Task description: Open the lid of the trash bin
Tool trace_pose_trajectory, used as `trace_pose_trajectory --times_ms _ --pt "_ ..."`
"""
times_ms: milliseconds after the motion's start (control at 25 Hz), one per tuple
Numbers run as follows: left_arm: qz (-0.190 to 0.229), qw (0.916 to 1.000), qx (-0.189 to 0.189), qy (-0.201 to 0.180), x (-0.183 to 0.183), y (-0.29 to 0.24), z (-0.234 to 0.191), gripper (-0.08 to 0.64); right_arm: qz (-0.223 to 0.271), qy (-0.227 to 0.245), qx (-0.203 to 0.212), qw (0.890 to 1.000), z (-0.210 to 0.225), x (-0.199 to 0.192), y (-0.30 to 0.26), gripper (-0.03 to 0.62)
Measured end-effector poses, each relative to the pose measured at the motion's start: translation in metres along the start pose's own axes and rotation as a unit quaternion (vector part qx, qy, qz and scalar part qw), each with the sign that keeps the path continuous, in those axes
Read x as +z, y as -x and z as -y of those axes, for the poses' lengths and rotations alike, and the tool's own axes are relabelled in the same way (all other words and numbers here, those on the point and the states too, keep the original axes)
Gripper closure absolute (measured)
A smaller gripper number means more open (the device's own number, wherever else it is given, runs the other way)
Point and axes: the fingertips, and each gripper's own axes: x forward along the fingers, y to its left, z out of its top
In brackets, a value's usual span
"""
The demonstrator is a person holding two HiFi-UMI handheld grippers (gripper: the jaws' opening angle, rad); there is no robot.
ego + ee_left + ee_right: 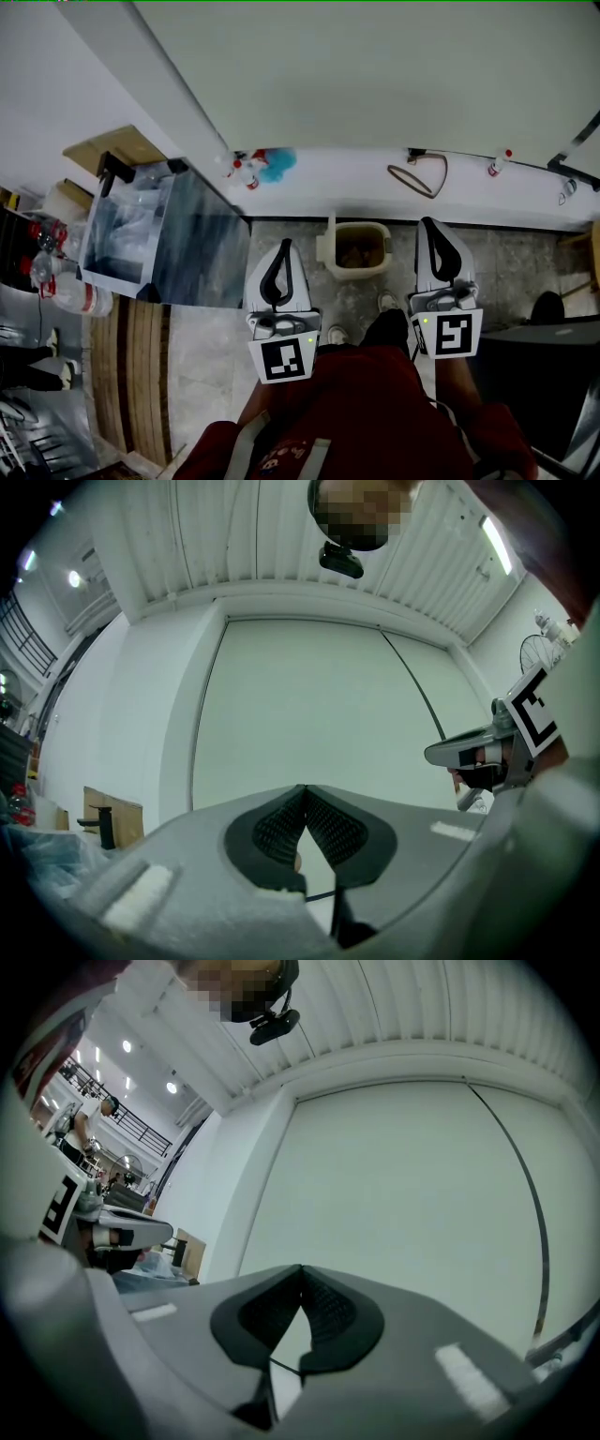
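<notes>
A small beige trash bin [367,265] stands on the stone floor against the white ledge, straight ahead between my two grippers. Its top shows a brownish inside, and a beige flap [330,236] stands up at its left side. My left gripper [284,246] hovers left of the bin, its jaws shut with nothing between them [305,787]. My right gripper [428,223] hovers right of the bin, also shut and empty [301,1267]. Both point at the pale wall, above the bin, which neither gripper view shows.
A large container lined with clear plastic [159,234] stands at the left. Spray bottles [246,171] and a looped cable [419,176] lie on the white ledge [356,183]. A dark box [553,375] sits at the right. My shoes [337,335] are just before the bin.
</notes>
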Motion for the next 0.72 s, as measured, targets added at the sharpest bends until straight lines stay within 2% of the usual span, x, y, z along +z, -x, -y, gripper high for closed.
trace_pose_trajectory --times_ms 520,720 --pt "-0.009 0.9999 0.008 0.001 -0.005 -0.002 -0.005 0.555 -0.007 -0.001 0.003 1.0 0.002 -0.006 -0.007 0.592" --pt "-0.015 0.9998 0.008 0.003 -0.009 -0.002 -0.005 0.555 -0.027 -0.01 -0.005 1.0 0.006 -0.015 -0.01 0.592"
